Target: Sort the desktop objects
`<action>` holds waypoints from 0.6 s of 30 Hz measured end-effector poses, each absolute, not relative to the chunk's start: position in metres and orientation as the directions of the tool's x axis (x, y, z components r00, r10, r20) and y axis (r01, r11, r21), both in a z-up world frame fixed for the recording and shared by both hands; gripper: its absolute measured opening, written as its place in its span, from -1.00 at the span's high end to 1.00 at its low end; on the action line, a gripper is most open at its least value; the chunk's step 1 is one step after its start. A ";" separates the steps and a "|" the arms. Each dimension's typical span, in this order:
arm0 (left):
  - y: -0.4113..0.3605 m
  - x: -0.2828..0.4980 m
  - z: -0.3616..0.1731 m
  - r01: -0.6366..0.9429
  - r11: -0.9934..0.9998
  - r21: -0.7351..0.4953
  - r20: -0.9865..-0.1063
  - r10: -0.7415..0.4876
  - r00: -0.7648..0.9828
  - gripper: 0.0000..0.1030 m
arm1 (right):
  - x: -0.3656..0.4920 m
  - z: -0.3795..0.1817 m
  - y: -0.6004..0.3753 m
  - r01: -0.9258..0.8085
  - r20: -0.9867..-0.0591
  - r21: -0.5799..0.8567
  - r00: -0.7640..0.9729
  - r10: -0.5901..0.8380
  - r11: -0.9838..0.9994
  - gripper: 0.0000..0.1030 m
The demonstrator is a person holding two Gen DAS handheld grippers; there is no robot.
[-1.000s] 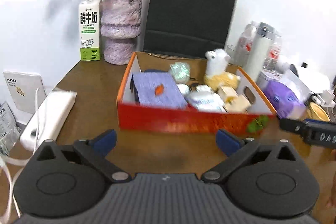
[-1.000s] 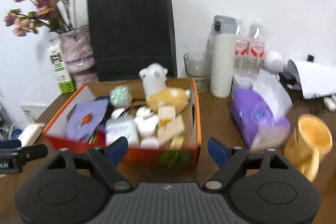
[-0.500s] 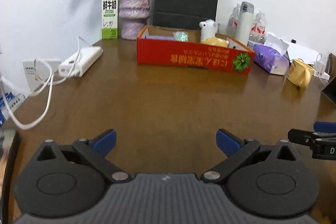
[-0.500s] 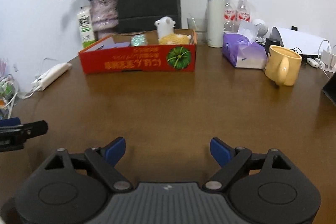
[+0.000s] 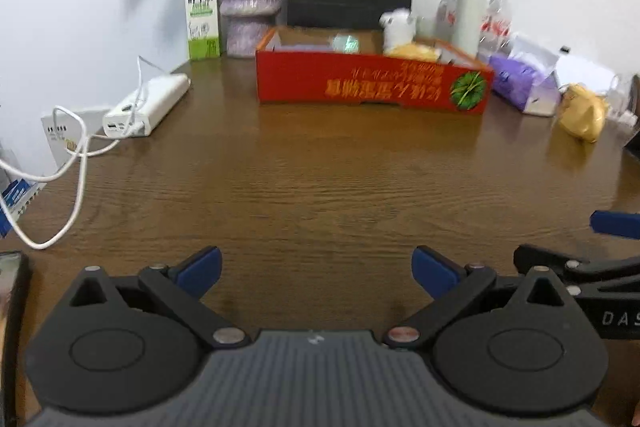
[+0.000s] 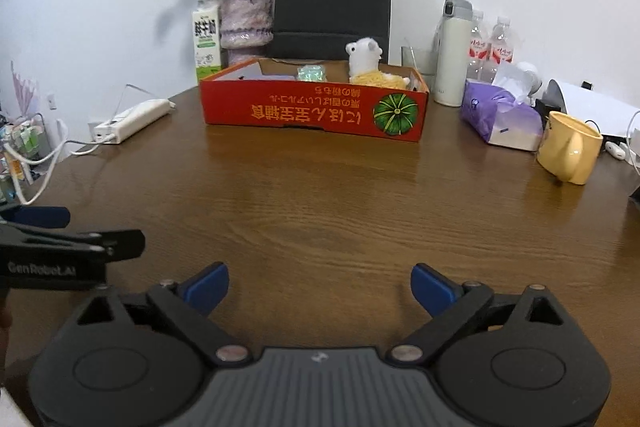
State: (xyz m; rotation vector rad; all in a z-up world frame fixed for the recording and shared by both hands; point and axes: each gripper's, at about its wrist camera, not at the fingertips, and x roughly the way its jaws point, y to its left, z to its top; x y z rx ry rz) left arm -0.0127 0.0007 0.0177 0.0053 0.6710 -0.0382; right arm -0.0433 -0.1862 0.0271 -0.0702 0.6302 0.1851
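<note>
Both hand-held grippers, left (image 5: 316,269) and right (image 6: 319,285), hover empty with jaws wide over the wood-grain worktop (image 6: 340,203). Far across it, the red cardboard box (image 6: 316,109) lies lengthwise left-to-right, plush toy (image 6: 366,61) inside.

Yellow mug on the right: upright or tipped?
Tipped. The yellow mug leans on the table, its handle toward the camera and its opening facing up and right.

Box (image 6: 314,113) is set far-centre on the table (image 6: 320,211). Behind it: paper bag (image 6: 332,1); vase (image 6: 246,23) and milk carton (image 6: 207,41) behind-left. Right of it: thermos (image 6: 451,53), tissue pack (image 6: 498,117), mug (image 6: 568,147). Power bank (image 6: 132,119) left.
</note>
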 end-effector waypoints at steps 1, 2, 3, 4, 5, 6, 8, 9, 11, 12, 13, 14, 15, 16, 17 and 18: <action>0.000 -0.006 0.016 0.034 0.999 -0.007 -0.632 -0.031 0.774 -1.00 | -0.035 0.025 -0.184 -0.179 -0.599 -0.018 0.790 0.133 0.984 -0.95; 0.001 0.001 0.014 0.025 1.000 -0.008 -0.643 -0.024 0.766 -1.00 | -0.027 0.023 -0.181 -0.163 -0.611 -0.029 0.783 0.112 0.986 -0.95; 0.002 0.006 0.012 0.021 1.000 -0.012 -0.644 -0.024 0.764 -1.00 | -0.020 0.022 -0.180 -0.147 -0.620 -0.033 0.779 0.095 0.989 -0.95; 0.002 0.011 0.011 0.020 1.000 -0.007 -0.645 -0.020 0.764 -1.00 | -0.013 0.020 -0.180 -0.133 -0.625 -0.030 0.776 0.085 0.991 -0.95; 0.002 0.014 0.009 0.016 1.000 0.007 -0.643 -0.008 0.766 -1.00 | -0.006 0.019 -0.180 -0.127 -0.633 -0.022 0.769 0.084 0.992 -0.95; 0.001 0.017 0.007 0.011 0.999 0.031 -0.640 0.011 0.768 -1.00 | -0.001 0.017 -0.181 -0.127 -0.640 -0.012 0.763 0.090 0.992 -0.95; 0.002 0.023 0.007 0.016 1.000 0.025 -0.645 0.004 0.764 -1.00 | 0.008 0.014 -0.183 -0.134 -0.650 -0.003 0.753 0.099 0.991 -0.95; 0.002 0.026 0.006 0.024 1.000 0.016 -0.651 -0.008 0.759 -1.00 | 0.011 0.013 -0.183 -0.131 -0.651 -0.004 0.753 0.097 0.991 -0.95; 0.001 0.030 0.006 0.026 1.000 0.018 -0.648 -0.008 0.761 -1.00 | 0.016 0.011 -0.182 -0.121 -0.648 -0.006 0.756 0.089 0.993 -0.99; -0.001 0.032 0.006 0.031 0.999 0.017 -0.648 -0.013 0.761 -1.00 | 0.019 0.010 -0.183 -0.119 -0.647 -0.001 0.757 0.090 0.993 -1.00; -0.001 0.034 0.006 0.035 0.999 0.017 -0.648 -0.016 0.762 -1.00 | 0.021 0.010 -0.183 -0.118 -0.648 0.011 0.755 0.097 0.993 -1.00; -0.001 0.036 0.006 0.034 0.999 0.015 -0.647 -0.016 0.762 -1.00 | 0.025 0.010 -0.184 -0.117 -0.649 0.019 0.754 0.101 0.993 -1.00; -0.002 0.037 0.006 0.032 0.999 0.014 -0.646 -0.015 0.763 -1.00 | 0.028 0.010 -0.184 -0.112 -0.646 0.016 0.757 0.096 0.994 -1.00; -0.003 0.039 0.006 0.032 0.999 0.013 -0.646 -0.016 0.763 -1.00 | 0.031 0.009 -0.185 -0.110 -0.647 0.018 0.757 0.096 0.994 -1.00; -0.003 0.040 0.005 0.032 0.999 0.009 -0.646 -0.019 0.763 -1.00 | 0.033 0.009 -0.185 -0.110 -0.647 0.017 0.757 0.095 0.994 -1.00; -0.003 0.040 0.005 0.032 0.999 0.008 -0.645 -0.019 0.764 -1.00 | 0.036 0.010 -0.185 -0.111 -0.648 0.017 0.756 0.095 0.994 -1.00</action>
